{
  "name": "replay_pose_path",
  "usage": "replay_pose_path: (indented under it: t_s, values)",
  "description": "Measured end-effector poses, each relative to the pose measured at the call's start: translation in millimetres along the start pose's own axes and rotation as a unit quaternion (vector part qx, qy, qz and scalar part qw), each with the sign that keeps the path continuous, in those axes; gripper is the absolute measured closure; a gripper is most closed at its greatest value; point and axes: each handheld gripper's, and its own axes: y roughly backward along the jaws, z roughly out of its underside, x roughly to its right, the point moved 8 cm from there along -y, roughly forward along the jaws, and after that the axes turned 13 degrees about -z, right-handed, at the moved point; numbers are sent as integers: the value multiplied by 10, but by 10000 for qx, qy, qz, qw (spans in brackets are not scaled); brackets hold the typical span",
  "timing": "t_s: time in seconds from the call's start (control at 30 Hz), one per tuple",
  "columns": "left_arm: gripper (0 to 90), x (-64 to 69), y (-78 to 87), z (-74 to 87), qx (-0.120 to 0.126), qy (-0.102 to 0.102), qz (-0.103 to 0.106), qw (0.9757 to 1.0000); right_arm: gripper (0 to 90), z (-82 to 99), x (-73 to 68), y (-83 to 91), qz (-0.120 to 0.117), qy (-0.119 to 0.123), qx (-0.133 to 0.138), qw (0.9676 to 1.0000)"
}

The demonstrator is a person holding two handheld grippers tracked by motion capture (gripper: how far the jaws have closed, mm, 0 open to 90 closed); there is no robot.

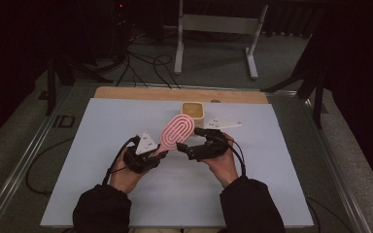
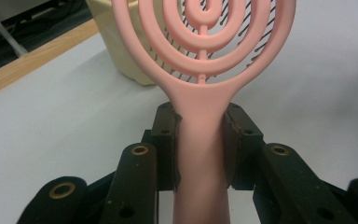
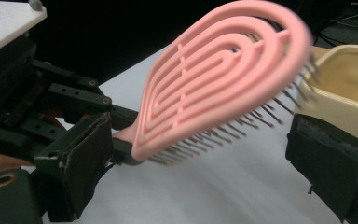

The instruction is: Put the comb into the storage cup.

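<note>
Left tongs are gripping the handle of a pink hairbrush, holding it tilted above the white bench, in front of a cream tub. Right tongs are standing open w/ the brush head between the pads, not touching. Judgement: probably a handover; best to centre the head between the pads and close on the frame, not the bristles, before the left lets go. No readable writing or brand anywhere.

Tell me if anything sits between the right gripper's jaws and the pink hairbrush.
Nothing visible does. The right gripper stands open, jaws either side of the pink hairbrush head with bare air between. The left gripper clamps the handle; the beige container stands behind the brush.
</note>
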Motion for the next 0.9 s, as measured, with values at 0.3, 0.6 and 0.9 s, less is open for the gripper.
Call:
replay_pose_path:
  t_s: [0.3, 0.6, 0.9]
  values:
    - [701, 39, 21, -26, 117, -38, 96, 9999, 97, -36, 15, -118, -75, -176, -12, 9998]
    - [701, 52, 27, -35, 218, 27, 190, 9996, 255, -95, -5, -169, -289, -302, 79, 9991]
    - [701, 55, 37, -43, 313, 17, 220, 9993, 450, -101, -15, -176, -599, -603, 126, 9963]
